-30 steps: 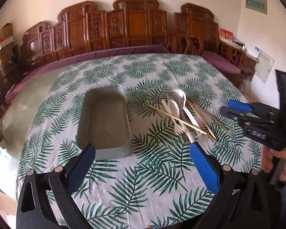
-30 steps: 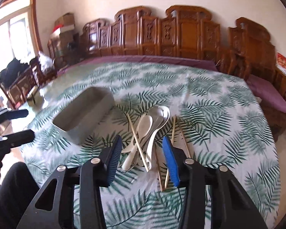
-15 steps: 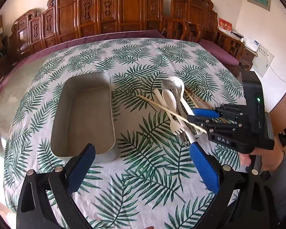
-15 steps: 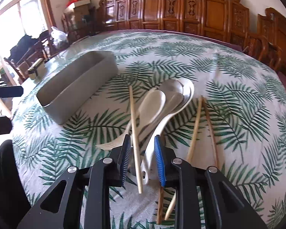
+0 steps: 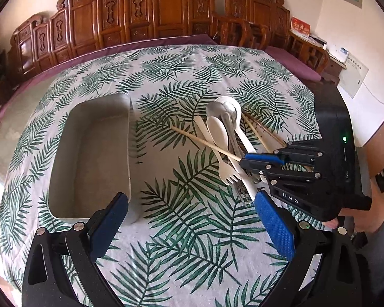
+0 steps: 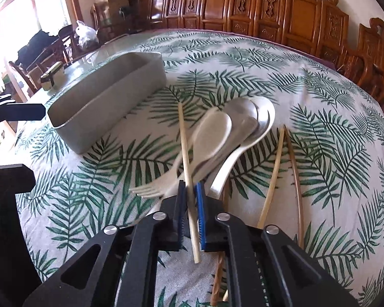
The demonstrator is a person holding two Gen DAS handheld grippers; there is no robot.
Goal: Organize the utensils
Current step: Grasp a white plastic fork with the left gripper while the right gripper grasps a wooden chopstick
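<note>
A heap of utensils lies on the leaf-print tablecloth: cream spoons [image 6: 213, 133], metal spoons [image 6: 243, 117], a cream fork [image 6: 151, 190] and several chopsticks [image 6: 271, 176]. My right gripper [image 6: 190, 194] is shut on a pale bamboo chopstick [image 6: 184, 143] that crosses the heap; the left wrist view shows this gripper [image 5: 244, 160] at the chopstick's [image 5: 204, 142] near end. A grey oblong tray [image 5: 89, 153] sits left of the heap, with nothing in it. My left gripper [image 5: 189, 220] hangs open above the cloth in front of the tray, holding nothing.
Carved wooden chairs [image 5: 166, 10] ring the table's far side. A small lidded box [image 6: 52, 78] sits on the bare table edge beyond the tray. A person's hand [image 5: 355, 220] holds the right gripper at the right.
My right gripper came down onto the heap and its jaws shut on the pale chopstick. My left gripper moved forward and lower towards the tray, staying open.
</note>
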